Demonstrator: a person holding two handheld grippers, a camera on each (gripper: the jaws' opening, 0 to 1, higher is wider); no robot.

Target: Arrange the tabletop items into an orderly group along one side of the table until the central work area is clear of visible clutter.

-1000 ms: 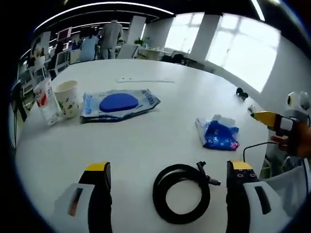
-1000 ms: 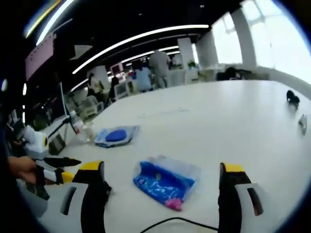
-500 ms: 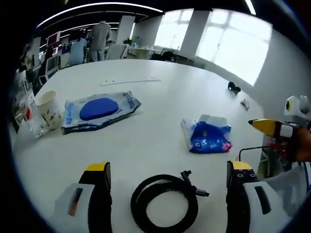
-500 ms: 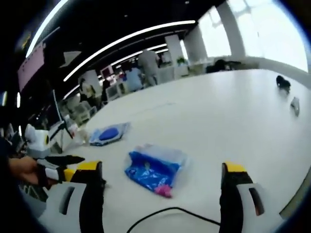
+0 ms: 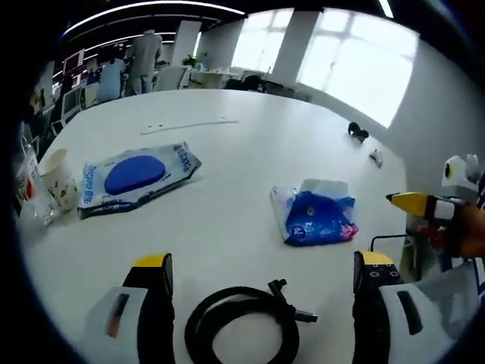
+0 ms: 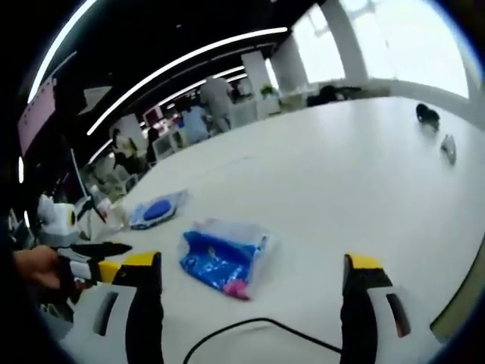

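Since the earlier frame, the left gripper view has swung, so the coiled black cable (image 5: pixel 241 327) sits lower between the left gripper (image 5: pixel 261 303) fingers, which stand released and hold nothing. On the white table (image 5: pixel 227 152), the small blue packet (image 5: pixel 317 218) lies beyond the cable; the blue wipes pack (image 5: pixel 132 174) lies farther off, with a paper cup (image 5: pixel 57 179) beside it.

Right gripper view: right gripper (image 6: pixel 250 303) fingers are spread apart, empty, with the small blue packet (image 6: pixel 220 258) just beyond them. The left gripper (image 6: pixel 83 262) enters beside it.
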